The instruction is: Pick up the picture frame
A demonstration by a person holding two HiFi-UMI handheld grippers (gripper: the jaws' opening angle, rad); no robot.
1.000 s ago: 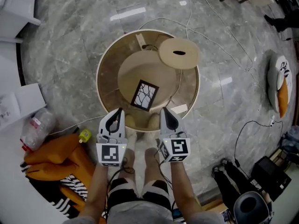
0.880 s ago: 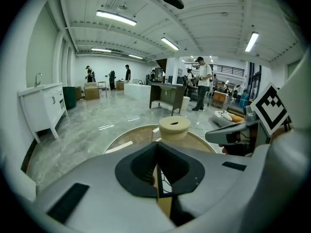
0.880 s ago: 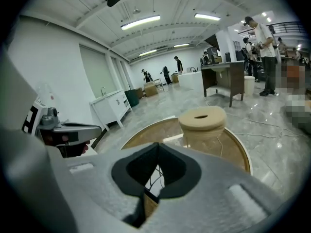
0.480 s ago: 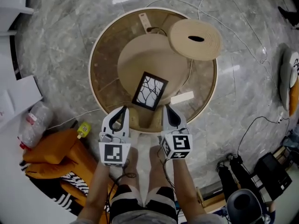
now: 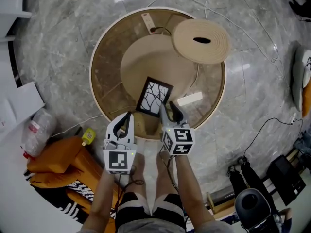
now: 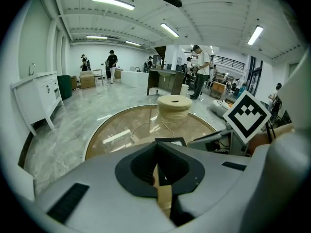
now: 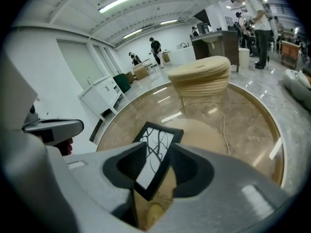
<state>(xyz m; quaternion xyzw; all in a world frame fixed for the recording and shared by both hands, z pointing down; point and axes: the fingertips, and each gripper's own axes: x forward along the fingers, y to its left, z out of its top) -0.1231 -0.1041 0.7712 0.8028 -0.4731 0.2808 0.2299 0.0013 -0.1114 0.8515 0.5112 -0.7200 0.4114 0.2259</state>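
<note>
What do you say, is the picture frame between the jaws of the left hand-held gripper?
No, it's the right hand-held gripper. The picture frame stands between its opening jaws, as the right gripper view shows.

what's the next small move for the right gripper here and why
Probably ease the right gripper slightly further over the picture frame before closing. Its fingers are opening, the frame's near edge lies between them, and they do not seem to press on it yet.
</note>
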